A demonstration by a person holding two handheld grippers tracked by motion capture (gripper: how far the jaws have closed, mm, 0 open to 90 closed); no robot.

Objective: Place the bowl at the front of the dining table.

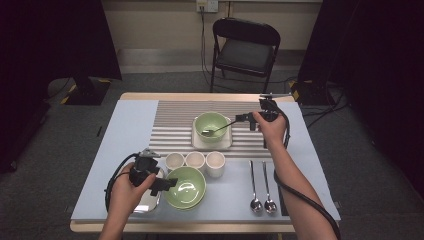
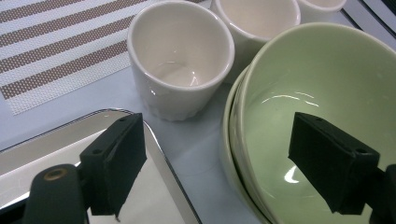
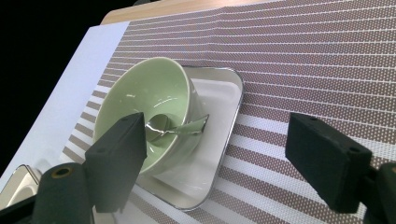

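Table point(image 1: 125, 130) bears striped mat point(image 1: 175, 125), cups point(image 1: 195, 160), spoons point(image 1: 262, 187) (side by side).

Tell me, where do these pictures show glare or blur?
High view: the room's edges sink into darkness, the pale blue table is evenly lit. Left gripper view: white glare streaks inside the glossy pale green ceramic bowl; the mirror-bright square steel tray reflects a jaw. Right gripper view: the shiny metal spoon looks smeared; the near black jaws look soft.

Metal spoon point(image 1: 216, 131) lying tilted in green bowl point(image 1: 211, 123), handle over rim, bowl on square tray point(image 1: 212, 143)
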